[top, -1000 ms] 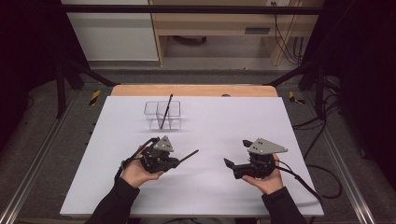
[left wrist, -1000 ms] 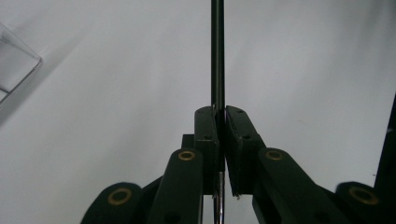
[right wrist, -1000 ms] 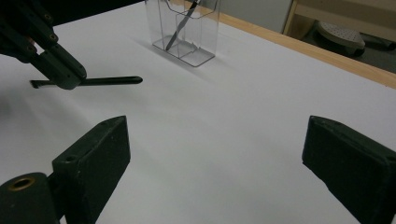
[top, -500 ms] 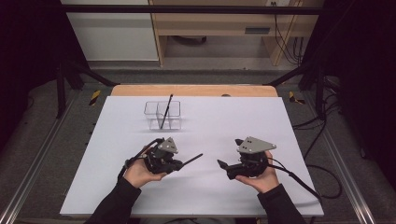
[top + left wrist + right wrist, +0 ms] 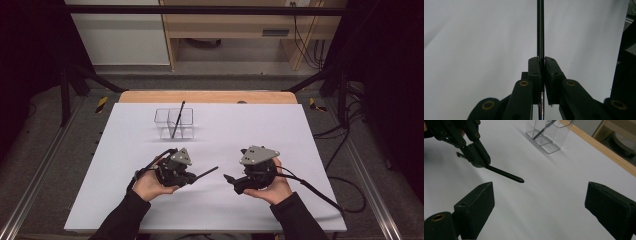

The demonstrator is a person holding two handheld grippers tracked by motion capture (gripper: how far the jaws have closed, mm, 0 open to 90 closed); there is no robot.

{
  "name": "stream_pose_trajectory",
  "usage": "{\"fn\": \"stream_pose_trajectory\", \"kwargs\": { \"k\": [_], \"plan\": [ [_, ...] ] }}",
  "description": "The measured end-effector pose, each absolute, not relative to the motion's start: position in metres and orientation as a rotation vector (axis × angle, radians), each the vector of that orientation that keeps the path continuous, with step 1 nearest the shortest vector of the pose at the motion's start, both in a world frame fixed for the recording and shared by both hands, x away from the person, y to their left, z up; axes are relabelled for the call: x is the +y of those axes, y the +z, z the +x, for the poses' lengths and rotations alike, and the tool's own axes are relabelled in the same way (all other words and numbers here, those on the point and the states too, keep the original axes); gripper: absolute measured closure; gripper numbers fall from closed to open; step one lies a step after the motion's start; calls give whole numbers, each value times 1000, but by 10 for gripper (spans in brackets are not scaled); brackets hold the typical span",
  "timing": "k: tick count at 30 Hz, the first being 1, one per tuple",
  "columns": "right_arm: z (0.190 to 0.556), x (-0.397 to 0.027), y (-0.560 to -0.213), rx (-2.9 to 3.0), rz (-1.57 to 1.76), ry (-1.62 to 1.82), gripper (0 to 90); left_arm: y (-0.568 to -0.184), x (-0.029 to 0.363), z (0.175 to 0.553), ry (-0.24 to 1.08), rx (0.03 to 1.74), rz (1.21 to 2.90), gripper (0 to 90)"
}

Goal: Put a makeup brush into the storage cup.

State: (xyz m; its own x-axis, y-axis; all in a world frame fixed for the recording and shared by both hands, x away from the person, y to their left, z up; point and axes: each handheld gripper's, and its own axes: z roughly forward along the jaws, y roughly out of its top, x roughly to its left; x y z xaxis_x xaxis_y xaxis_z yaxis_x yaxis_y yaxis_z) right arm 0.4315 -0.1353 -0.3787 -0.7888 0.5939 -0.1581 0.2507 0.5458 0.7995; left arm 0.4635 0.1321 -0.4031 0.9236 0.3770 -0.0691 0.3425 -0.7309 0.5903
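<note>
Near me on the table, my left gripper (image 5: 192, 176) holds a black pen (image 5: 206, 173) tight, and my right gripper (image 5: 231, 179), jaws wide, should take it next.

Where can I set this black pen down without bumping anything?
Bare white table lies right of the clear organizer, and along the left edge beside the left claw. Crowded: the gap between pen tip and right claw.

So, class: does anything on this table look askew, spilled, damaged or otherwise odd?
Nothing stands out. The left gripper is shut on a black pen; the right gripper is open. A second pen leans in the clear holder, which stands upright on the white table.
</note>
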Motion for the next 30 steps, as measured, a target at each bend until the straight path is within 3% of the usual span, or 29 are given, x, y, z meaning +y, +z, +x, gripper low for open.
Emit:
{"fn": "stream_pose_trajectory", "kwargs": {
  "k": [30],
  "plan": [
    [428,-105,-381,2516,479,954,158,-389,113,460,67,423,2544,838]
  ]
}}
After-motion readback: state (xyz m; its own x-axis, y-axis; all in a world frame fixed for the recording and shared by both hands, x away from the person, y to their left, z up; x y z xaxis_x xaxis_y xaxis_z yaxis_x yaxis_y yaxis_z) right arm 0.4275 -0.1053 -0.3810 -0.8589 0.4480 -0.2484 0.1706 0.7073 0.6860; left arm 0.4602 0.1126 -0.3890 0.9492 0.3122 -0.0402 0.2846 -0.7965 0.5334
